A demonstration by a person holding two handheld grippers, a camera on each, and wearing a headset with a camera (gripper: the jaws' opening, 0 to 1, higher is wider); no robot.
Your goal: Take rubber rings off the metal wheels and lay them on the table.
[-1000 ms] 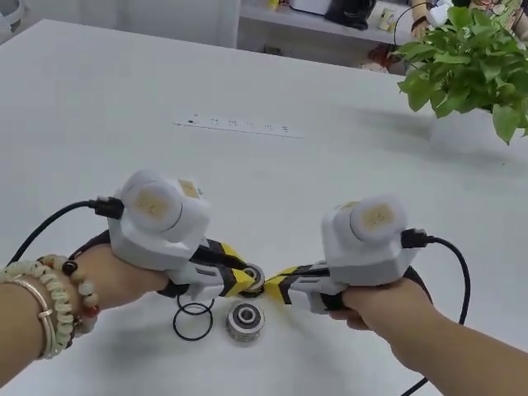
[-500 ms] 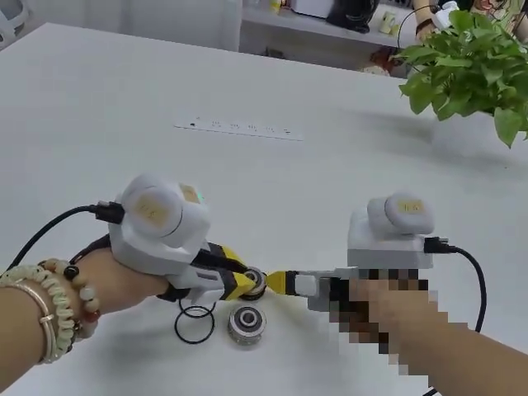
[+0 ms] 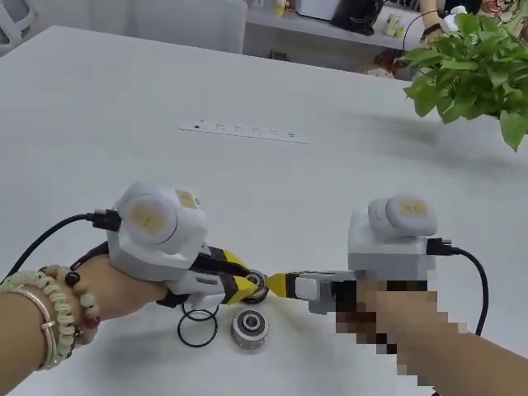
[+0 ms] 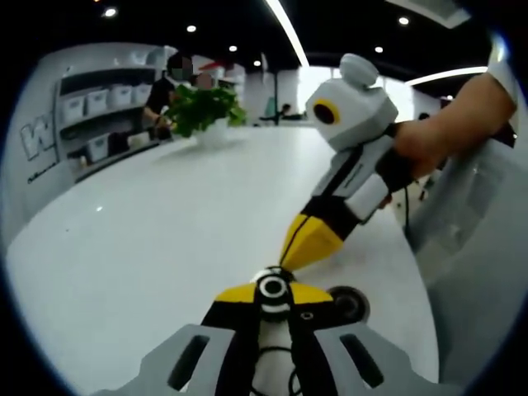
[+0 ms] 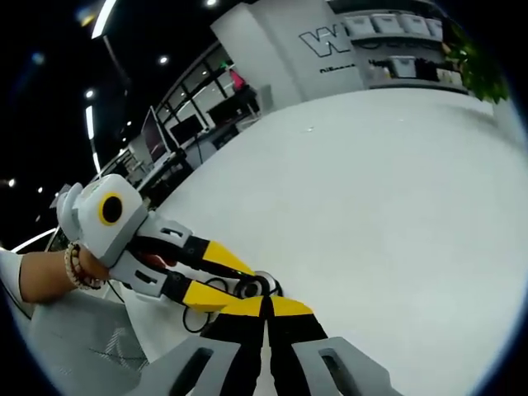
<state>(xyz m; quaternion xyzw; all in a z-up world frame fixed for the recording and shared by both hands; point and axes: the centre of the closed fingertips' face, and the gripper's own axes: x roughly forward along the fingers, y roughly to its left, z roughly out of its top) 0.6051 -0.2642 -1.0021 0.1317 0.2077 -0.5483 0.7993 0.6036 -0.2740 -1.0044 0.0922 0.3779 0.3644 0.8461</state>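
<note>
The metal wheel (image 3: 255, 285) sits low in the head view, just left of centre, raised a little above the white table (image 3: 124, 107). It is clamped between the yellow-tipped jaws of the left gripper (image 3: 249, 286), which are closed onto its two sides. In the left gripper view it sits end-on right at the jaw tips.

The right gripper (image 3: 277, 285) comes in from the right side of the frame. Its jaws are pressed together into a single yellow point that meets the wheel's right edge. The pictures do not show whether anything is pinched between them.

Just below the held wheel, a second wheel (image 3: 247, 327) lies flat on the table. To its left, under the left gripper's body, lie two black rubber rings (image 3: 196, 327), a smaller one overlapping a larger one. The left gripper's housing hides the table behind the rings.

A white power strip (image 3: 243, 132) lies well apart, above centre, and a green plant (image 3: 470, 62) stands in the upper right corner. Beaded bracelets (image 3: 54, 309) circle the left wrist at lower left. A black cable (image 3: 477, 276) loops from the right gripper.

Compared with a second ago, the right gripper has rolled and its hand has drawn rightward. Its tip stays at the wheel. The rings and the second wheel lie as before.
</note>
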